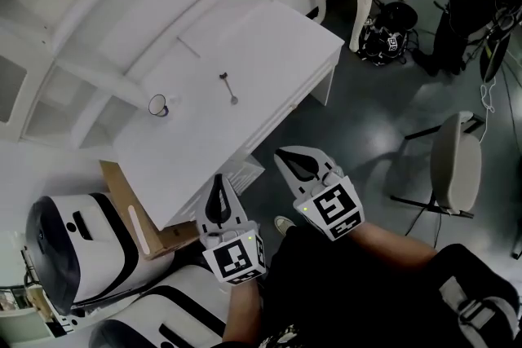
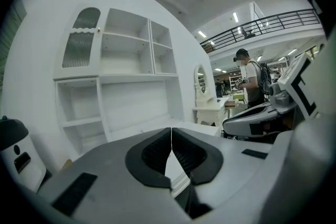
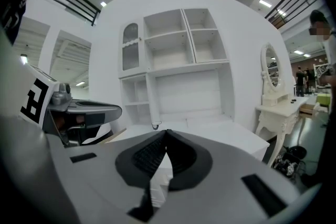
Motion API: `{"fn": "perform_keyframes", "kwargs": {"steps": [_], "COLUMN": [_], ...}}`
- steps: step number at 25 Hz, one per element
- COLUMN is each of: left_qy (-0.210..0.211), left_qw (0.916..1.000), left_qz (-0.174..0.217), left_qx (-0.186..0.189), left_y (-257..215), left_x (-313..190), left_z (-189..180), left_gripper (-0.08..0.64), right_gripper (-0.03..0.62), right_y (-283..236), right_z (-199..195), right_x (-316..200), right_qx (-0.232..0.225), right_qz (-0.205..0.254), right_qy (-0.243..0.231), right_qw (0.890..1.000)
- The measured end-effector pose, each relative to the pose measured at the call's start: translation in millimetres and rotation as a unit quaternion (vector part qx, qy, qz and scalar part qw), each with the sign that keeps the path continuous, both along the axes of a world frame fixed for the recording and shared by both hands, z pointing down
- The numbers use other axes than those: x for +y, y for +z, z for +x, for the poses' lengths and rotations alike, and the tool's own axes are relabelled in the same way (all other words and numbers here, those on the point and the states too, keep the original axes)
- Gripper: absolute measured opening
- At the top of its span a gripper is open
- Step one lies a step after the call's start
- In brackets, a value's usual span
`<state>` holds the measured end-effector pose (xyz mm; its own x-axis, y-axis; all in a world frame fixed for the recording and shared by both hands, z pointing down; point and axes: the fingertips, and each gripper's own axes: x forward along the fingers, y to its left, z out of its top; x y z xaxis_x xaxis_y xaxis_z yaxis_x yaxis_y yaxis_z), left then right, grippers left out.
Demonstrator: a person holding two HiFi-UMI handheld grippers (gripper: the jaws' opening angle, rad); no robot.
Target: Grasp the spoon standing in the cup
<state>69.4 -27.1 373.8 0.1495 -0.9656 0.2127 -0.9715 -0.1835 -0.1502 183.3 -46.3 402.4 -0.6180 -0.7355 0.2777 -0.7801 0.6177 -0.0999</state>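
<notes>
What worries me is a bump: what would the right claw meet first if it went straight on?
Probably the white desk: the shut, empty right claw points at its near edge, the cup farther back; depth is unclear.

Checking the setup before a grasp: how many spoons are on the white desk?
1. The spoon lies flat near the desk's middle, right of the cup in the head view, apart from it. Another could be hidden inside the cup; too small to tell.
</notes>
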Motion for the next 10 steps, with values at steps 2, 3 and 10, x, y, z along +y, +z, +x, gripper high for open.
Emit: {"fn": "perform_keyframes", "kwargs": {"steps": [2, 3, 10], "left_qy": [0.012, 0.018, 0.037], "left_qw": [0.9999, 0.9998, 0.9992], "left_qz": [0.003, 0.004, 0.007], "left_qx": [0.001, 0.002, 0.012], "left_y": [-0.8, -1.3, -6.2], "left_x": [-4.5, -6.6, -11.5], "left_z": [5.6, 7.4, 7.0], "left_gripper": [0.009, 0.009, 0.009], "right_gripper": [0.063, 0.063, 0.063], "right_y": [-0.8, -2.2, -14.9], "right_z": [0.1, -0.6, -15.7], "right_x": [-0.5, -0.6, -3.8], "right_qx": [0.006, 0.01, 0.024], "right_qz": [0.002, 0.004, 0.02], "right_qy": [0.002, 0.002, -0.003], "right_qw": [1.0, 1.0, 1.0]}}
